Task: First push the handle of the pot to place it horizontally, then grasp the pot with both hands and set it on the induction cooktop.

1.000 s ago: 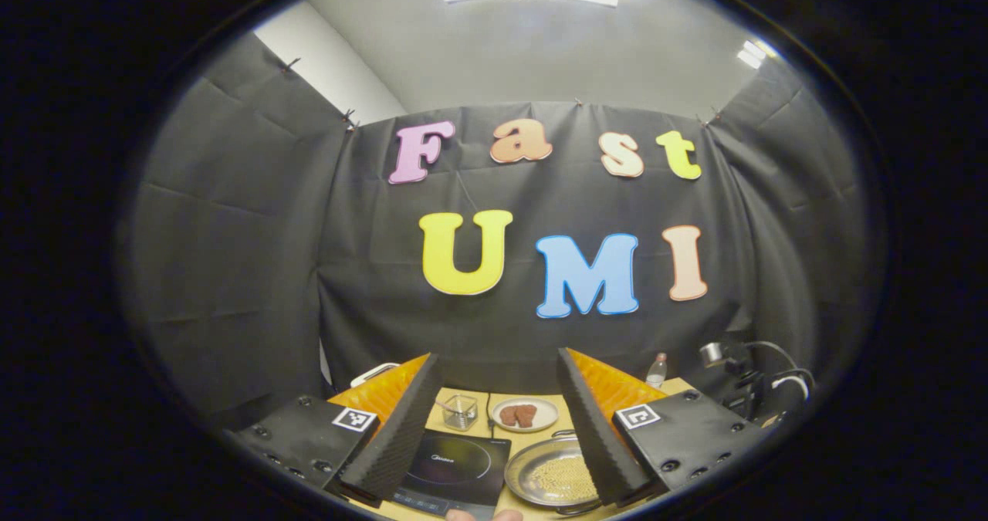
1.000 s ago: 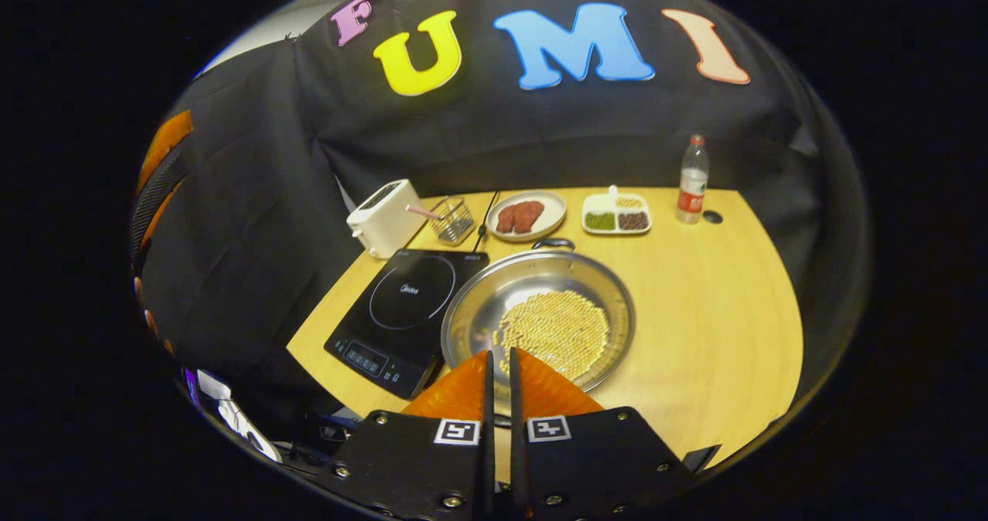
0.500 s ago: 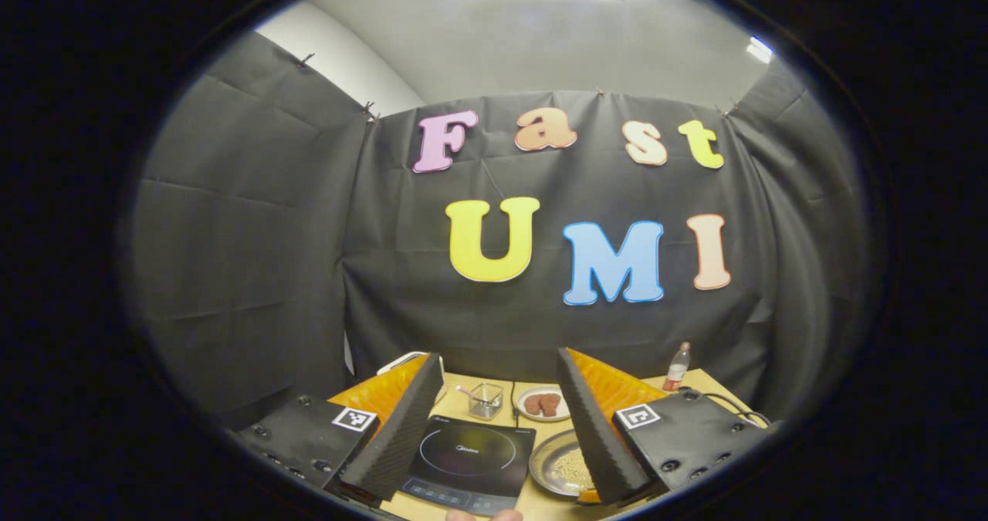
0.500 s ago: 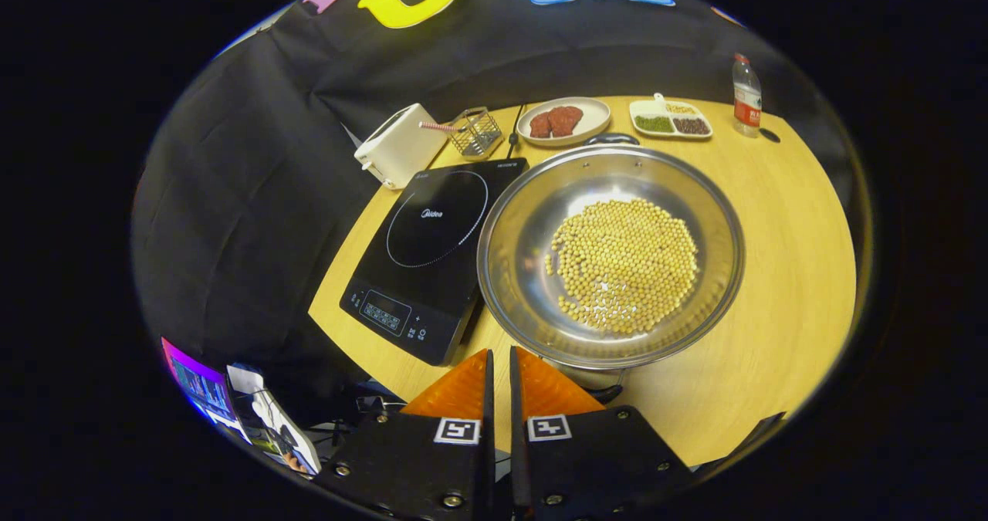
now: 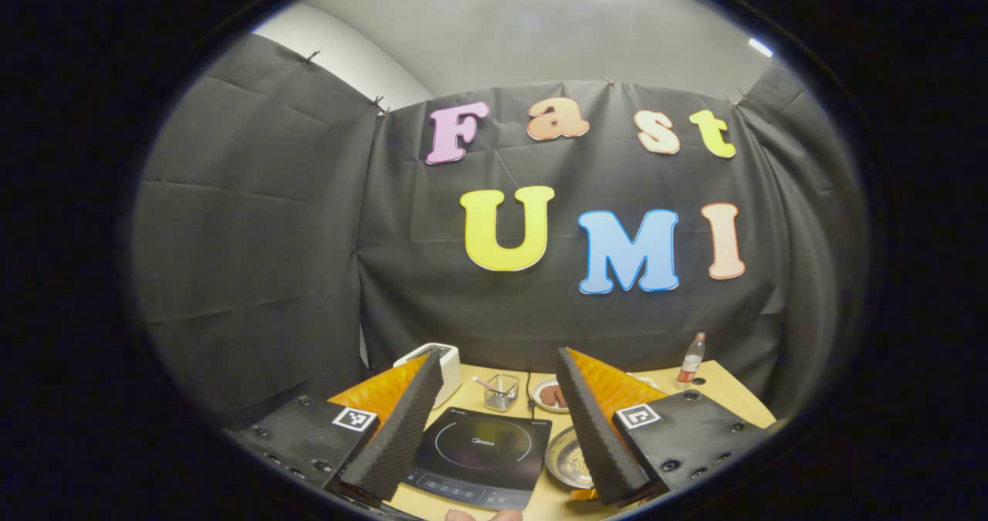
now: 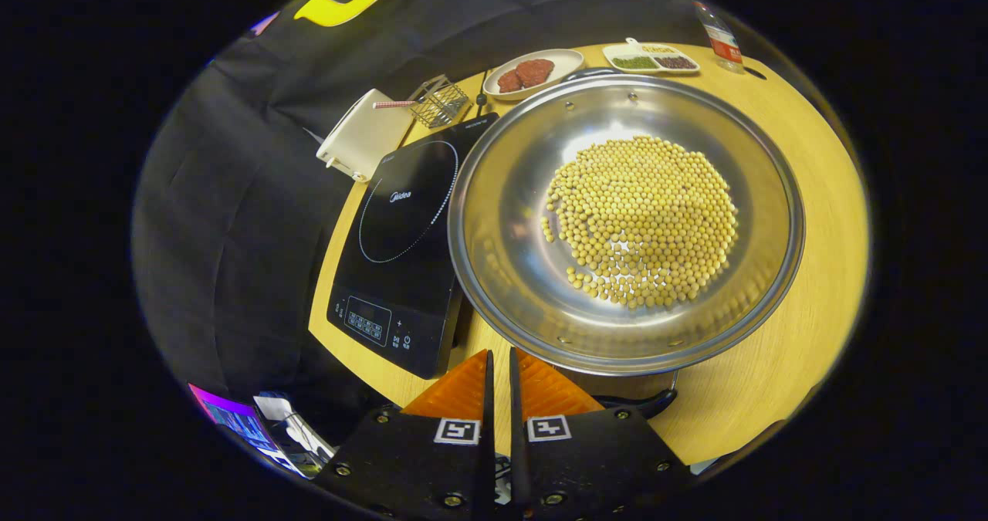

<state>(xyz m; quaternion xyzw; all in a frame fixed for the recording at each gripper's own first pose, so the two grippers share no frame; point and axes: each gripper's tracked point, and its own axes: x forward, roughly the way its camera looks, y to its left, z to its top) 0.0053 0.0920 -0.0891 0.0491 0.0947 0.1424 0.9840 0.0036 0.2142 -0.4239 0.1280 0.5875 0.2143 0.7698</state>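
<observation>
Right gripper view: clenched right gripper (image 6: 498,367) nears the pot (image 6: 625,220), likely heavy and slick; take its near handle (image 6: 637,405); left gripper (image 5: 494,421) spread.

In the left gripper view, the pot (image 5: 567,459) at lower centre is half covered by the right-hand finger of the gripper's own fingers (image 5: 594,436), as is the plate (image 5: 549,394) behind it. The cooktop (image 5: 478,455) has its left corner behind the other finger.

In the right gripper view, the pot's near handle (image 6: 644,405) at the bottom is partly under the rim. The bottle (image 6: 716,36) is cut off at the upper right edge. The cooktop's panel markings (image 6: 369,324) are too small to tell.
</observation>
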